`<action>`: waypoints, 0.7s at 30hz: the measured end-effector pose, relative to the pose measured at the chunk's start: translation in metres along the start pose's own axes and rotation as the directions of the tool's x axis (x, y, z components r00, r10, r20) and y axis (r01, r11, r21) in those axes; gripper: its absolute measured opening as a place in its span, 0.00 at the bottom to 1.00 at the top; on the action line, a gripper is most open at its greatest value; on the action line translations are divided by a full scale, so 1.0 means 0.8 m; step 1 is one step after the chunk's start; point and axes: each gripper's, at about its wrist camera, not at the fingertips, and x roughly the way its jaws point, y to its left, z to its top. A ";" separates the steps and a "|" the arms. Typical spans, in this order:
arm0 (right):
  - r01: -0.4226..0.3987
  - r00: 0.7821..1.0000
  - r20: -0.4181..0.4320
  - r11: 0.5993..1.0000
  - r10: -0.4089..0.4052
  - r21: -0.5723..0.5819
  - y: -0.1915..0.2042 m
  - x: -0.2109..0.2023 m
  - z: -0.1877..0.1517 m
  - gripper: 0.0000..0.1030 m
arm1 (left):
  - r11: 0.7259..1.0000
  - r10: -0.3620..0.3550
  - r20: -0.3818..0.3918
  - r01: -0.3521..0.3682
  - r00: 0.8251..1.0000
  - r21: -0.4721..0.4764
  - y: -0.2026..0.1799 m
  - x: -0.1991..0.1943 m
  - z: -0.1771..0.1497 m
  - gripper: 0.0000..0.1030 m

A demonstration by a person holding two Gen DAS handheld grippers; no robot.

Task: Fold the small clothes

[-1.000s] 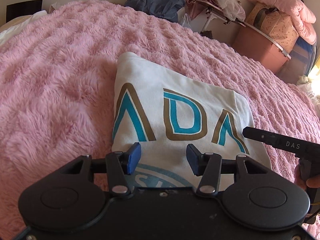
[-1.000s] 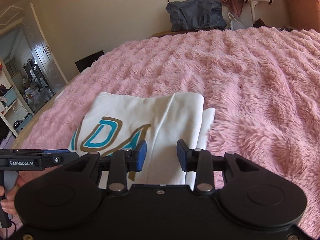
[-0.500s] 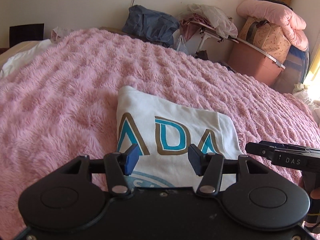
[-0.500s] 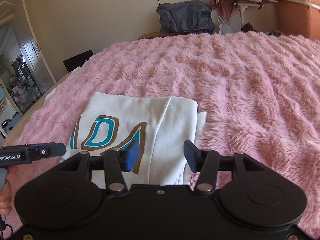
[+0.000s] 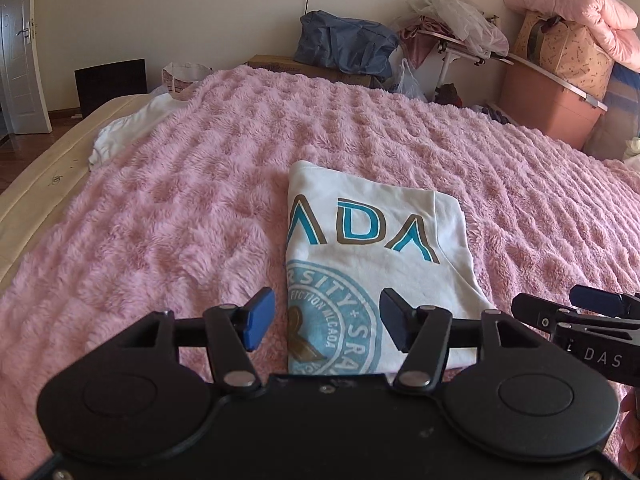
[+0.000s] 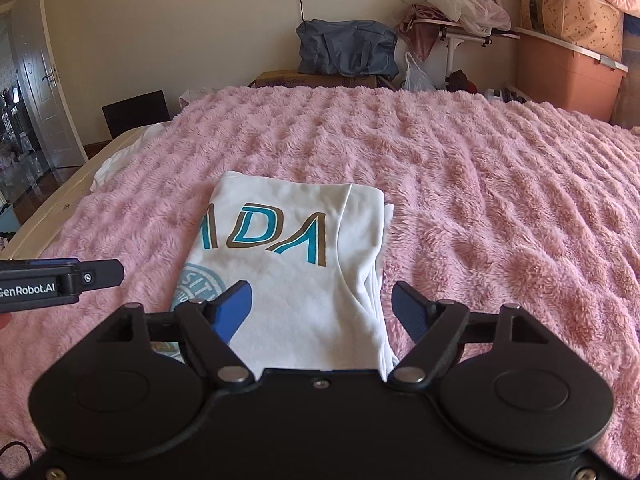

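A folded white T-shirt (image 5: 372, 252) with teal and brown letters and a round teal print lies flat on the pink fuzzy blanket (image 5: 200, 208). It also shows in the right wrist view (image 6: 304, 264). My left gripper (image 5: 326, 324) is open and empty, held above the shirt's near left edge. My right gripper (image 6: 324, 312) is open and empty above the shirt's near right part. Each gripper shows at the edge of the other's view: the right one (image 5: 580, 320), the left one (image 6: 60, 282).
Another white garment (image 5: 128, 128) lies at the bed's far left edge on the bare mattress. Behind the bed stand a blue bag (image 5: 344, 46), a cardboard box, a small table with piled clothes (image 5: 452, 24) and a pink storage bin (image 5: 548, 108). A door (image 6: 44, 92) is at left.
Both grippers have drawn back and risen from the shirt, and their jaws have opened wider. More of the shirt, including the round print, now shows.
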 end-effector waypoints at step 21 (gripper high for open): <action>-0.022 0.999 -0.030 1.000 0.023 0.016 0.038 -0.067 -0.042 0.79 | 0.999 0.038 -0.066 -0.038 0.997 -0.004 -0.003 -0.057 -0.054 0.60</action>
